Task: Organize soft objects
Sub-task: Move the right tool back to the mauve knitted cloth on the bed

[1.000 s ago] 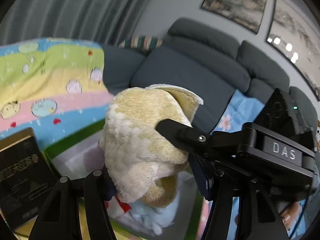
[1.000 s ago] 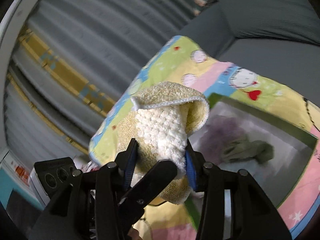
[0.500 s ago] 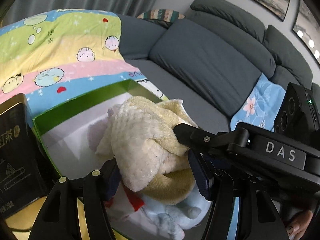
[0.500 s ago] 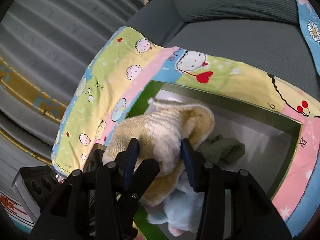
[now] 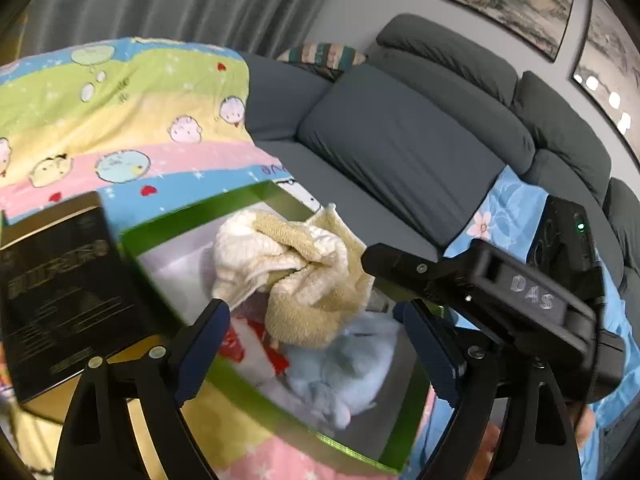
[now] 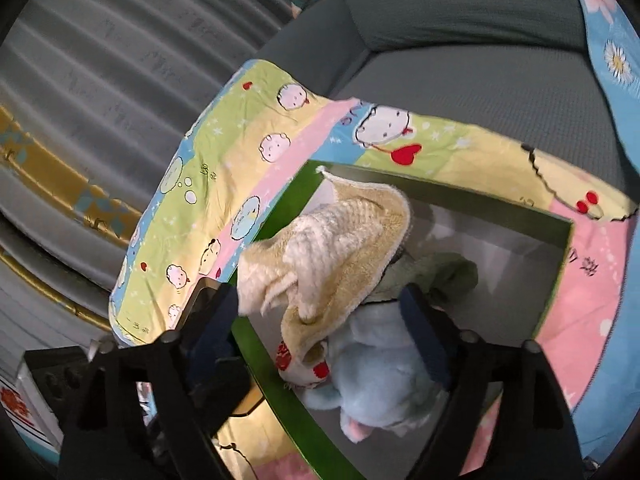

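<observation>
- The cream-yellow towel (image 5: pixel 304 268) lies bunched inside the green box (image 5: pixel 192 216), on top of the soft things already there: a pale blue plush toy (image 5: pixel 340 376), a white cloth with red print (image 5: pixel 248 344) and, seen from the right wrist, a grey-green cloth (image 6: pixel 436 276).
- The left hand-held gripper (image 5: pixel 316 352) is opening: its blue pads stand wide to either side of the towel's lower edge and neither presses on it, so the towel is let go on this side.
- The right hand-held gripper (image 6: pixel 324 332) is opening too. The towel and the blue plush sit between its jaws, but the pads are clear of the fabric, so nothing is grasped.
- Done so far, as I judge it: at least four soft items are gathered in the box, and the towel has just joined them.
- The towel is crumpled, not folded, and a corner sticks up near the box's far wall; whether it needs tidying depends on how neat the job must be.
- The box rests on a cartoon-print sheet (image 5: pixel 120 120), with a dark carton (image 5: pixel 60 292) just beside its left wall.
- A grey sofa (image 5: pixel 400 148) stands behind. No other loose soft item shows in either view, so I cannot tell what is left.
</observation>
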`<control>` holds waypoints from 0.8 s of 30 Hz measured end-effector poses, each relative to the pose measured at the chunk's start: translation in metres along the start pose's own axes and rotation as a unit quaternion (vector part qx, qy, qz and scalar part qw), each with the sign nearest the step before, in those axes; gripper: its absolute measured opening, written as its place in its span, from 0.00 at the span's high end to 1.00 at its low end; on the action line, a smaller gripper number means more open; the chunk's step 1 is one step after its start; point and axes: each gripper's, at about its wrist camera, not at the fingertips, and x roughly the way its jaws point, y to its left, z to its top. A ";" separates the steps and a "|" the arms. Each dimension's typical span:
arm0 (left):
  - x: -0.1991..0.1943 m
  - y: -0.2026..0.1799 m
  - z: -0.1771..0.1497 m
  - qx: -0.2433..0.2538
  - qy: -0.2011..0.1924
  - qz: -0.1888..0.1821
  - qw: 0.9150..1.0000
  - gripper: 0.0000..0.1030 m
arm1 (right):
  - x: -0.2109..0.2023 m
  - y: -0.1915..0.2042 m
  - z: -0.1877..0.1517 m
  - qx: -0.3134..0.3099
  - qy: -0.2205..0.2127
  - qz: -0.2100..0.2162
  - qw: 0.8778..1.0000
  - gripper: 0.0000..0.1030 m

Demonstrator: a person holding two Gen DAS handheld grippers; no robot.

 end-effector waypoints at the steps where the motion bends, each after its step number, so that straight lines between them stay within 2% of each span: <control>1: -0.009 0.001 -0.001 0.002 -0.002 0.001 1.000 0.09 | -0.004 0.003 -0.002 -0.008 -0.006 -0.009 1.000 0.17; 5: -0.037 0.004 -0.006 0.007 -0.012 0.019 1.000 0.08 | -0.017 0.015 -0.012 -0.036 -0.024 -0.015 0.999 0.16; 10: -0.089 0.019 -0.015 -0.010 -0.034 0.033 0.999 0.08 | -0.033 0.039 -0.028 -0.084 -0.041 -0.014 0.995 0.12; 15: -0.143 0.039 -0.028 -0.025 -0.065 0.096 0.993 0.04 | -0.047 0.063 -0.045 -0.132 -0.058 -0.011 0.989 0.06; 20: -0.186 0.062 -0.050 -0.052 -0.074 0.147 0.985 0.04 | -0.050 0.079 -0.057 -0.160 -0.049 -0.014 0.986 0.06; 24: -0.212 0.082 -0.073 -0.084 -0.075 0.188 0.976 0.04 | -0.054 0.087 -0.064 -0.174 -0.052 -0.020 0.983 0.05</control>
